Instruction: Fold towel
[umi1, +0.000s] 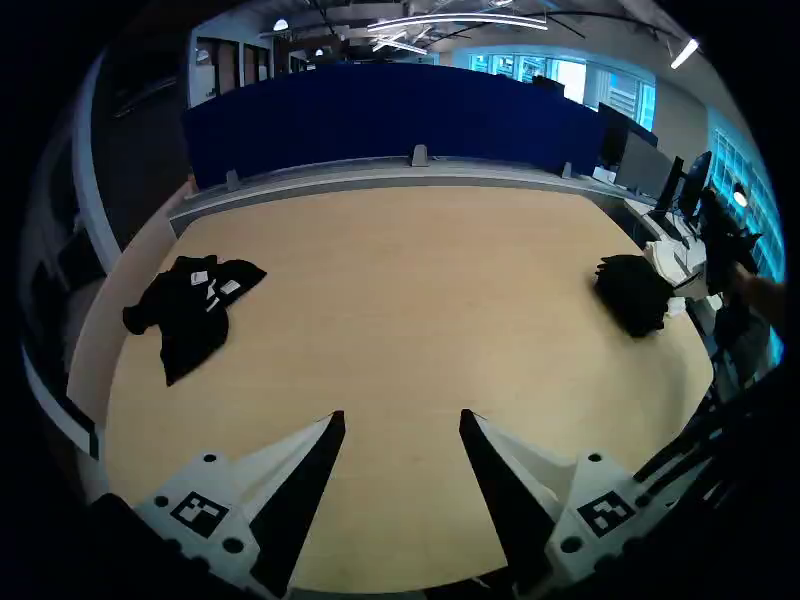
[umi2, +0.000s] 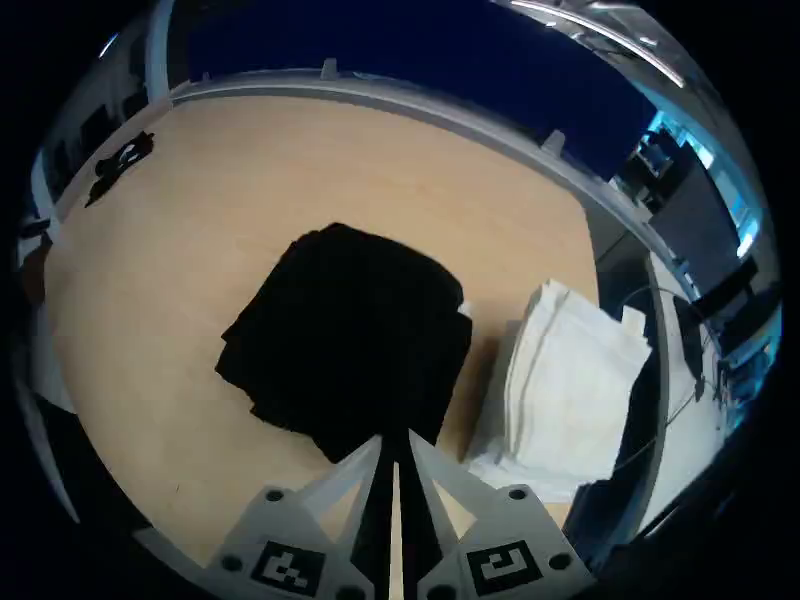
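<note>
black folded stack (umi2: 350, 340) lies on the wooden table (umi2: 200, 200); white stack (umi2: 565, 390) just beside it. right gripper (umi2: 395, 445) clenched at its near edge; left gripper (umi1: 400, 420) spread wide, far from it.

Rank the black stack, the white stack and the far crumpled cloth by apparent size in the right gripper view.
1. black stack: largest.
2. white stack: somewhat smaller.
3. crumpled cloth: smallest by far, but it lies far across the table, so its true size is unsure.
</note>
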